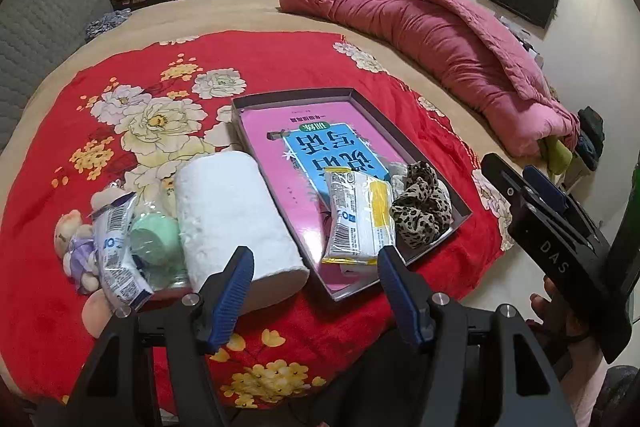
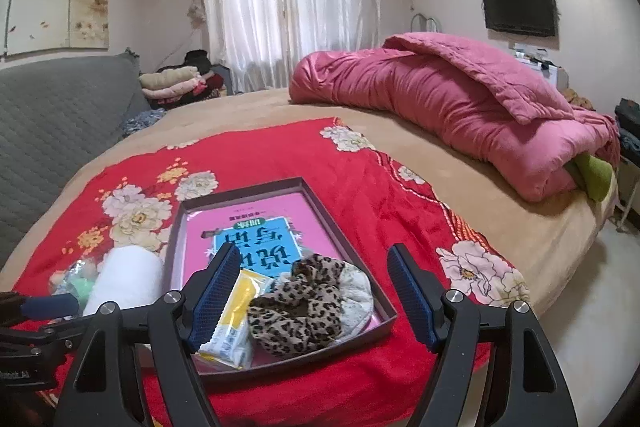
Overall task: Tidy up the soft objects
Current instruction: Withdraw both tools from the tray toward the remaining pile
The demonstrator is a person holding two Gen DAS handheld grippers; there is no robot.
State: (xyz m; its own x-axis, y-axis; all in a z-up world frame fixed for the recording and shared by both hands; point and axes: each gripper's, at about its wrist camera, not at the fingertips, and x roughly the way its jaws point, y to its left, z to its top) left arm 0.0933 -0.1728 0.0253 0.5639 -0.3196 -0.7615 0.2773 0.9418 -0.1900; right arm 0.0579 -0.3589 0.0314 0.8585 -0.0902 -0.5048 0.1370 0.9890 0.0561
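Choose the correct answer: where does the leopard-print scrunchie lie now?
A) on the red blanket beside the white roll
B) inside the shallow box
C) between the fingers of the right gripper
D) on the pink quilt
B: the leopard-print scrunchie lies inside the shallow box, at its near corner beside the yellow-and-white packet, with nothing gripping it.

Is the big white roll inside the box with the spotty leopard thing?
No, the white roll lies on the red blanket just left of the box, while the leopard scrunchie sits inside it.

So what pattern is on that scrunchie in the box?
Leopard print, tan with dark spots. The scrunchie shows best in the right wrist view.
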